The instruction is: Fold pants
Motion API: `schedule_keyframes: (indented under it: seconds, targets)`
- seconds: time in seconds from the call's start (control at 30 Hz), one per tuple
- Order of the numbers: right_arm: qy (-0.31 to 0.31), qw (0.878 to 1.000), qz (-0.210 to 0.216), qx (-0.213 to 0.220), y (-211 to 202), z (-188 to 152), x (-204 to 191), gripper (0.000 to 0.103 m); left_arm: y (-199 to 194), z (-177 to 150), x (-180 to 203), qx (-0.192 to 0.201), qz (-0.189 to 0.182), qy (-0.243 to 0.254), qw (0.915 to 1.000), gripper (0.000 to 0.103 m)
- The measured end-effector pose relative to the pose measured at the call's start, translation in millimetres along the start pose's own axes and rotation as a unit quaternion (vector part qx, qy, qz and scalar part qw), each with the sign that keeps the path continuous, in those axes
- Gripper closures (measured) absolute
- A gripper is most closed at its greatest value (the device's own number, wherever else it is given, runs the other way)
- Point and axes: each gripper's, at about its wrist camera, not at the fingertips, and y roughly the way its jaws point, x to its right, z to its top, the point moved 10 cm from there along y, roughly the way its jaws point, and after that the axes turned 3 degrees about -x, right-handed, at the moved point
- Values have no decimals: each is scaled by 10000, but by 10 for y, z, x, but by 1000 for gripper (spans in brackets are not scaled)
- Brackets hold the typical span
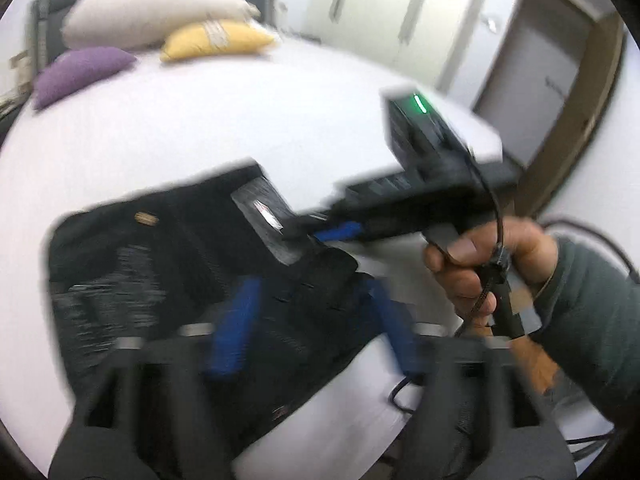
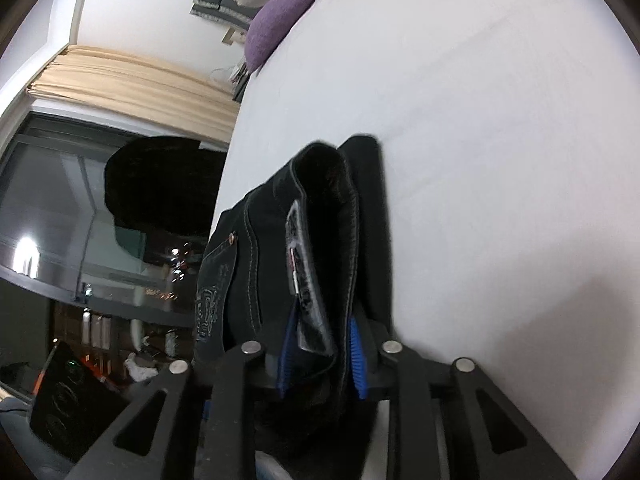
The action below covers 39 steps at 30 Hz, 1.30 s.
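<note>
Lying folded near the bed's (image 2: 500, 120) edge, the black pants (image 2: 320, 240) sit bunched between the right hand-held gripper's (image 2: 322, 360) pads, though contact is unclear, while the released left hand-held gripper (image 1: 312, 320) hovers; pulling away carelessly could drag the fold open.

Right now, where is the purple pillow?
In the left wrist view, the purple pillow lies at the far left of the white bed, just below the big cream pillow.

bright indoor light, motion blur (fisheye edges)
</note>
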Motion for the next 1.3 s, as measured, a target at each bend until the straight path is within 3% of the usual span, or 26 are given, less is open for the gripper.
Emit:
schedule_keyframes:
  seconds: [0.1,0.2,0.3,0.4,0.47,0.53,0.6,0.73,0.8,0.87,0.9,0.97,1.17,1.3]
  targets:
    - [102,9990,-283,334,-252,15,-32,66,-225,5,-393,274,191,-349,9988,29]
    - [-192,9985,157,491,-363,-21,-411,66,-188,-101,-736,172,428,-779,9959,29]
    - [-562,9974,377,241,-165,-172,-722,66,-68,-230,-939,-16,392,-1096,9932,29]
    - [-283,9992,61,-269,227,-390,-492,68,93,-387,-1127,-327,348,-1194,9917,29]
    - [50,9998,66,-166,307,-444,-255,103,88,-410,-1170,-311,298,-1137,9926,30]
    - [391,9984,411,9,242,-456,-162,103,-17,-282,-1238,-119,166,-1223,9923,30]
    - [268,9992,300,88,206,-473,-188,103,-43,-98,-1363,66,223,-1212,9924,30]
    - [235,9996,141,34,243,-452,-232,103,203,188,-1650,21,-103,-1370,9905,32]
    - [240,9996,137,35,259,-448,-239,103,411,247,-1802,-243,-261,-1520,9877,38]
    - [268,9995,158,67,264,-450,-239,103,585,206,-1981,-433,-447,-1912,9796,54]
    - [254,9995,155,93,244,-452,-204,103,685,179,-2064,-516,-650,-2162,9728,57]
    - [240,9995,159,135,238,-498,-191,103,724,176,-2212,-486,-708,-2368,9678,73]
    - [236,9996,72,141,157,-535,-161,103,409,196,-2187,-151,-1099,-2286,9672,73]
    - [249,9995,4,176,171,-543,-188,103,234,-171,-2033,-360,-1075,-1939,9744,74]
